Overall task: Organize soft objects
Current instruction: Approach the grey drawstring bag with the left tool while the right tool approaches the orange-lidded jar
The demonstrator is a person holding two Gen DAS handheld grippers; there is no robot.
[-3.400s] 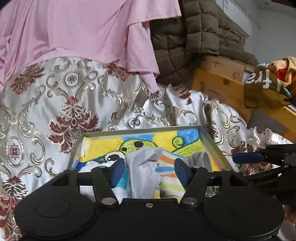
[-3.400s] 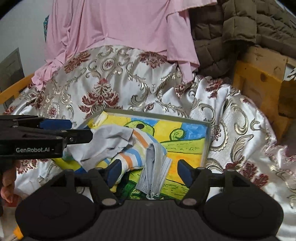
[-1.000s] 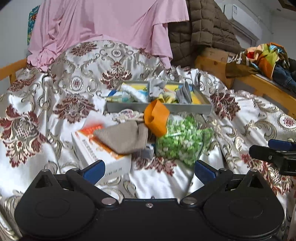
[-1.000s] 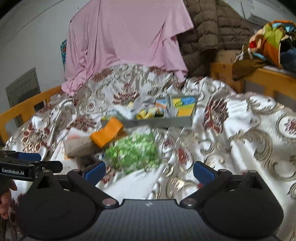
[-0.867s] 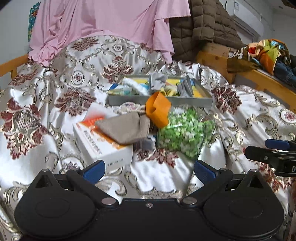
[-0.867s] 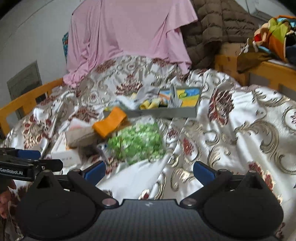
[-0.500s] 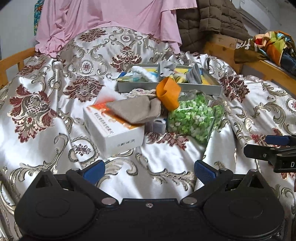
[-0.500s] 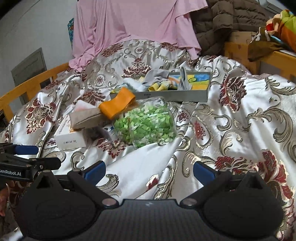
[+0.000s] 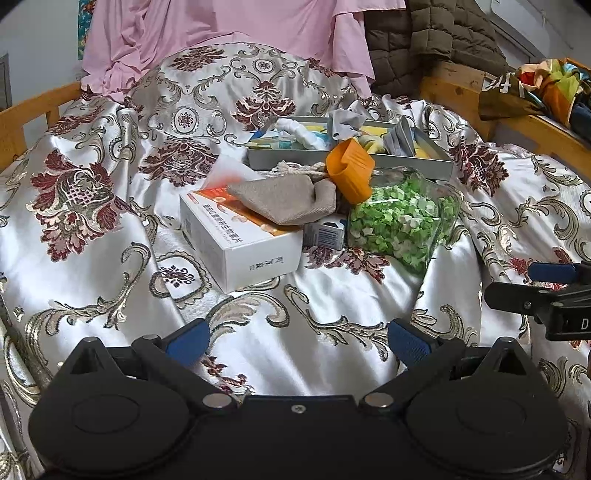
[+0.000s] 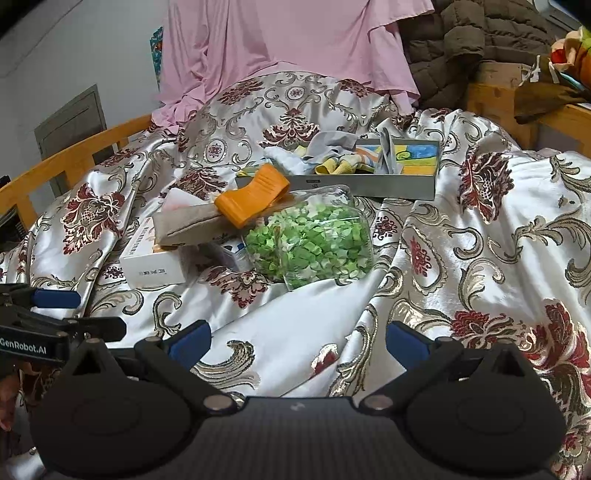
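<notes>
Behind jar, tan pouch (image 9: 284, 201) lengthwise leftward, probably

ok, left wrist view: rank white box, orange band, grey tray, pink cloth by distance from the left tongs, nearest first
1. white box, ahead and left of the left tongs
2. orange band, centre, beyond the box
3. grey tray, just behind the band
4. pink cloth, draped at the back

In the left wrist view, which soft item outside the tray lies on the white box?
The beige cloth pouch: it rests across the white box. The orange band leans against the tray.
</notes>
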